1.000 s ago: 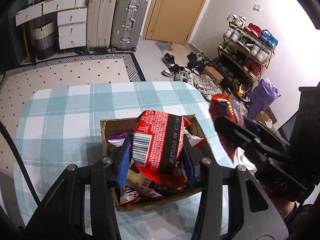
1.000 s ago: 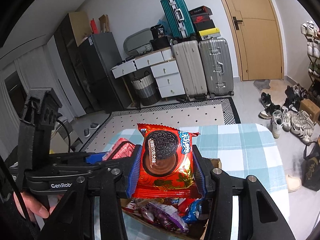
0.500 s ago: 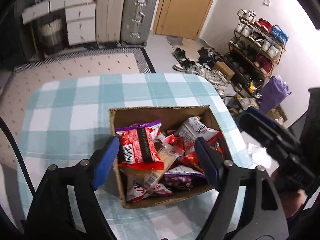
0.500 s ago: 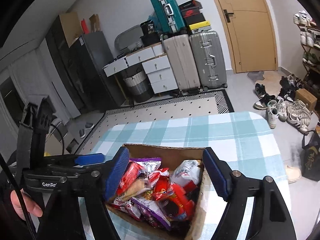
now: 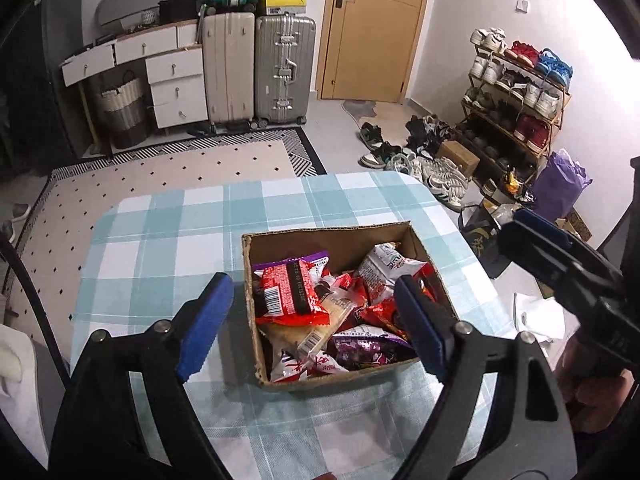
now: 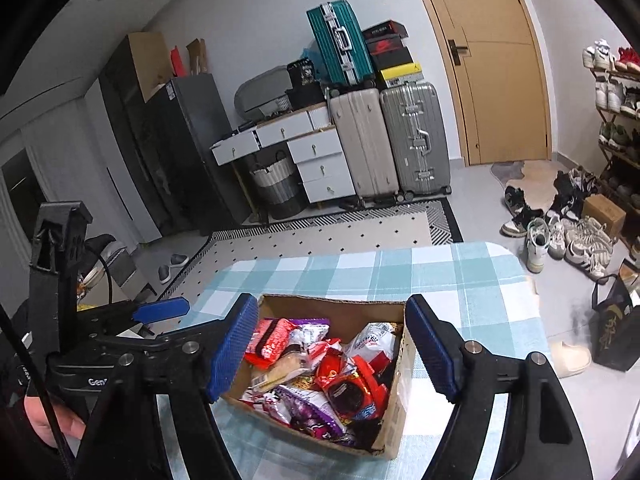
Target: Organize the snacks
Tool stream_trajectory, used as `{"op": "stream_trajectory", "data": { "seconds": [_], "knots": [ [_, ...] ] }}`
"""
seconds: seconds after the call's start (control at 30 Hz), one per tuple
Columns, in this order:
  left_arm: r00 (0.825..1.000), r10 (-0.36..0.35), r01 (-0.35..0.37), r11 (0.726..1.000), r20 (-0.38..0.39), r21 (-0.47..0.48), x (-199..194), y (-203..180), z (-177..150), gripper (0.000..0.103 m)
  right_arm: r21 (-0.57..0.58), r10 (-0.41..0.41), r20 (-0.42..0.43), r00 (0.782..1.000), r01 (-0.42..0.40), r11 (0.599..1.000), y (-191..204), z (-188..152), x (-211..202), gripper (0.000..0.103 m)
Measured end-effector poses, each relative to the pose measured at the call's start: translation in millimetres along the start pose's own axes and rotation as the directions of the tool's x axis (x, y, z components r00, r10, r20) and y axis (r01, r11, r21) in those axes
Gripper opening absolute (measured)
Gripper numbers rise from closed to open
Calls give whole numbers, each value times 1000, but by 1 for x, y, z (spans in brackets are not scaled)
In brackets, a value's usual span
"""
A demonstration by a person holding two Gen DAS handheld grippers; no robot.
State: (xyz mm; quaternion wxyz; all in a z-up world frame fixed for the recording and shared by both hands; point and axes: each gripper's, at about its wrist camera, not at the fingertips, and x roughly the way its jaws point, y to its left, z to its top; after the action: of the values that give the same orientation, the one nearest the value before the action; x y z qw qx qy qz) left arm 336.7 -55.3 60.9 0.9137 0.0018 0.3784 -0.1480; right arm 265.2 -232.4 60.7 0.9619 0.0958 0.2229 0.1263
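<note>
Blue-padded jaws of the left gripper (image 5: 310, 322) and right gripper (image 6: 332, 350) are spread wide and empty — the red packets clamped a second ago are released. Beyond them, the snacks (image 5: 320, 312) are heaped inside the cardboard box (image 5: 320, 236) on the checked counter (image 5: 160, 240) — the task is judged nearly finished.

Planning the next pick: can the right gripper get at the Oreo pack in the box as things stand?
Probably yes. The right gripper is open and empty above the cardboard box, which has no lid. The Oreo pack lies on top of the pile with nothing over it, though the box's near wall stands close beside it.
</note>
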Motion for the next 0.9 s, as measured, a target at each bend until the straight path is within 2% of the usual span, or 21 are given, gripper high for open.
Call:
{"op": "stream_trajectory", "data": {
  "seconds": [0.17, 0.4, 0.57, 0.9],
  "knots": [
    [997, 46, -47, 999, 59, 15, -35, -3, -6, 83, -29, 0, 50, 999, 2, 1000, 15, 1, -30, 86],
    [984, 85, -87, 996, 157, 5, -87, 0, -18, 87, -42, 20, 90, 996, -17, 999, 27, -10, -71, 86],
    [967, 120, -124, 992, 224, 8, -120, 0, -38, 102, -54, 32, 115, 993, -26, 998, 37, -24, -97, 86],
    [955, 126, -125, 992, 270, -21, -155, 7, -75, 102, -66, 50, 151, 987, -40, 997, 51, -54, -136, 93]
  ]
}}
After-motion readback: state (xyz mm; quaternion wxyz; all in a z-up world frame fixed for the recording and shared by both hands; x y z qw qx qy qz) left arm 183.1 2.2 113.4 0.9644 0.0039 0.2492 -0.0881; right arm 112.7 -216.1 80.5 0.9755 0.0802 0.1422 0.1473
